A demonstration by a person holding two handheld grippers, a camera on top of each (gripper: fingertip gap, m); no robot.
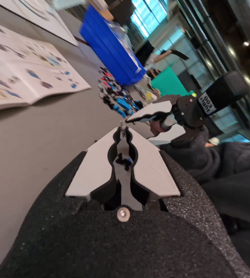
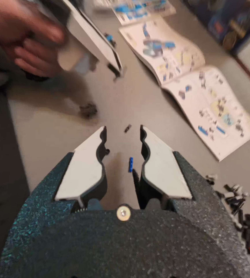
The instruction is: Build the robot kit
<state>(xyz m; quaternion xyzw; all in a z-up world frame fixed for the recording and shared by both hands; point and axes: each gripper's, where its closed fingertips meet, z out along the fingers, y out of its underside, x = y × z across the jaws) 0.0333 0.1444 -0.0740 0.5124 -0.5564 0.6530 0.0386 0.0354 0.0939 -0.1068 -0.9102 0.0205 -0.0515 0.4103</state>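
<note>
My left gripper (image 1: 122, 128) is shut on a small grey pin-like piece (image 1: 122, 124) that sticks out past its tips, held above the grey table (image 1: 31, 150). It also shows blurred in the right wrist view (image 2: 117, 73), held by a hand (image 2: 25, 39). My right gripper (image 2: 122, 127) is open and empty, just above the table. A tiny black piece (image 2: 127, 128) lies between its tips and a small blue strip (image 2: 130, 164) lies farther back between its fingers. In the left wrist view one right finger (image 1: 151, 109) points at the grey piece, close to it.
An open instruction booklet (image 2: 196, 93) lies on the right, also in the left wrist view (image 1: 23, 72). A heap of black, blue and red parts (image 1: 116, 96) sits beside a blue bin (image 1: 110, 49). More loose parts (image 2: 241, 210) lie at the right. A dark clump (image 2: 88, 110) lies ahead. Across from one pair of fingers to the other is roughly 6 cm.
</note>
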